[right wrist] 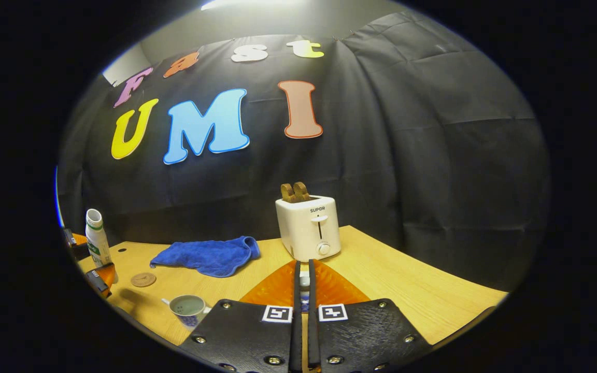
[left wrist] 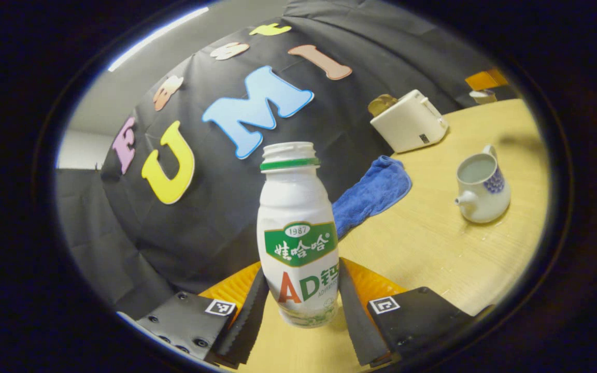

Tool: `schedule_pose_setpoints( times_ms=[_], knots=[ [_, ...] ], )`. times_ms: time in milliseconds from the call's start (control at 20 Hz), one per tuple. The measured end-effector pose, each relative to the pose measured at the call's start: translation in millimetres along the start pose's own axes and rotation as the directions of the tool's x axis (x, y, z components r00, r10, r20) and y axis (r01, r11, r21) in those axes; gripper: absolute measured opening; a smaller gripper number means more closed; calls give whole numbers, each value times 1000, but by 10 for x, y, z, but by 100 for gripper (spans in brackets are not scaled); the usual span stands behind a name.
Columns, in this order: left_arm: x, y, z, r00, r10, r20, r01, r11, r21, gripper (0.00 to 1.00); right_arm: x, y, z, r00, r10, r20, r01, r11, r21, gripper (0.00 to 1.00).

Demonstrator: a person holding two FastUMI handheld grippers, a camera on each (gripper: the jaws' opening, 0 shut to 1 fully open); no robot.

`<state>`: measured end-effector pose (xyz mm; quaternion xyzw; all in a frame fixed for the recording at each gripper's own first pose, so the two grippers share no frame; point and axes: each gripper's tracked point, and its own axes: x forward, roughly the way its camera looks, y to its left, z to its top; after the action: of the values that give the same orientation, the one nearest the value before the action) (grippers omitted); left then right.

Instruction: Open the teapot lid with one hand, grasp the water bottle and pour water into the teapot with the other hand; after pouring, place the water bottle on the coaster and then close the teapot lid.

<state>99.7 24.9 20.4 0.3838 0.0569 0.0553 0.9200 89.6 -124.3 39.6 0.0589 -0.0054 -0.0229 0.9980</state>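
My left gripper clamps the uncapped water bottle upright over the table. The open teapot stands well right, blue cloth and toaster beyond. My right gripper pinches the small lid; coaster lies near the bottle.

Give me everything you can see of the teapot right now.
The teapot is a small, white, glossy pot that looks ceramic, with a blue pattern on its side, a short spout and a handle opposite it. It stands upright on the wooden table, lid off, with liquid visible inside. Nothing touches it; the blue cloth and toaster lie apart from it. The right gripper view shows it too.
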Motion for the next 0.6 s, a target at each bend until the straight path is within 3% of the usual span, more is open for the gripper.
schedule_pose_setpoints(
  times_ms=[100, 250, 600],
  knots=[
    [3, -9, 58, 1000, 6, 10, -7, 996, 91, 78, -20, -27, 4, 1000, -11, 14, 11, 1000, -3, 4],
    [9, -25, 178, 999, 16, 32, -22, 977, 210, 78, -29, -60, -8, 1000, -22, 22, 23, 1000, -7, 4],
    [43, -123, 481, 995, 21, 98, -61, 902, 427, 82, -50, -143, -24, 999, -35, 22, 35, 999, 10, 4]
  ],
)
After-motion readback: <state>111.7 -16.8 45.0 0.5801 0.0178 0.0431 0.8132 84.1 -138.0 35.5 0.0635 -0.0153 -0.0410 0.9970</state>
